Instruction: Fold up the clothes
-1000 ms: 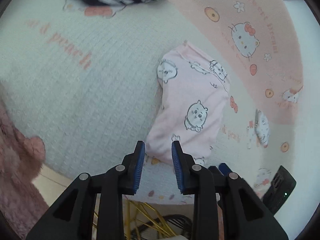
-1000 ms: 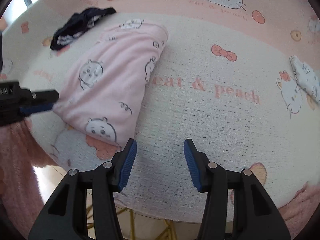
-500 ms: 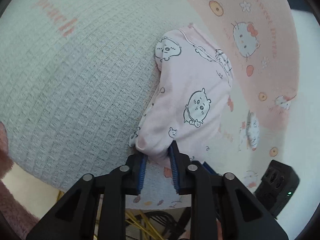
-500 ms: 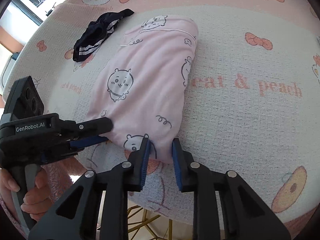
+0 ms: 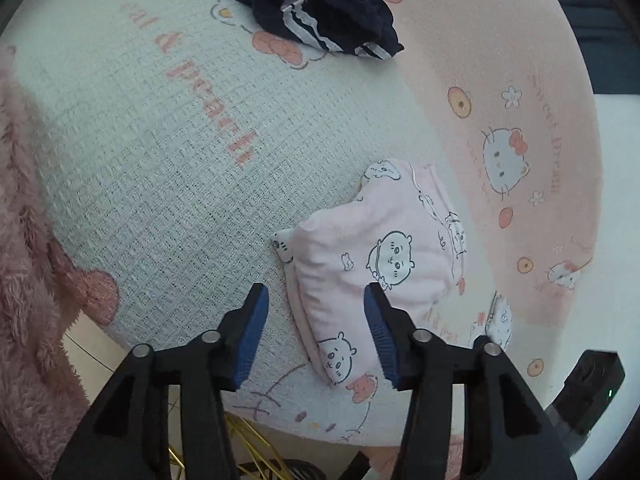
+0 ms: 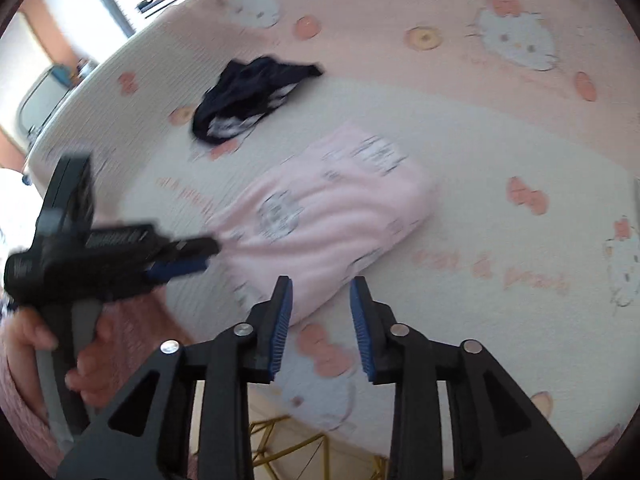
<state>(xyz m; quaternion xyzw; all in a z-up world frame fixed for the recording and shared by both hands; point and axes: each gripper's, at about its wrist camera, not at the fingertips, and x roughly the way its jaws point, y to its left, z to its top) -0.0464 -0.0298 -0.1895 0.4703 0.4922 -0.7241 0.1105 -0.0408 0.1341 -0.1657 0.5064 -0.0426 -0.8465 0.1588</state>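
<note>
Pink cotton garment printed with small cartoon animals (image 5: 380,264), folded into a compact, slightly puffy bundle, lies on the white waffle-weave blanket with pink cartoon-cat border (image 5: 160,184), near the blanket's front edge. The left gripper (image 5: 316,332) points steeply down at the bundle's near end; its blue-padded jaws have just been opening and now stand spread, the cloth lying between them without either pad pressing on it. The right gripper (image 6: 320,320) hangs over the bundle's other near corner; its jaws have likewise just been opening and are parted, the pads clear of the fabric. Both tongs sit at the two near corners, probably because those are the corners that carried the last fold, so the release reads as the fold being laid down. In the right wrist view the left gripper (image 6: 176,260) appears from the side, held by a hand (image 6: 80,364) beneath it, its tips at the garment's edge; this view is blurred. A crumpled navy garment with white stripes (image 5: 316,24) lies well apart toward the far side of the blanket, seemingly unfolded. A fuzzy pink sleeve (image 5: 24,280) fills the left margin of the left wrist view.
</note>
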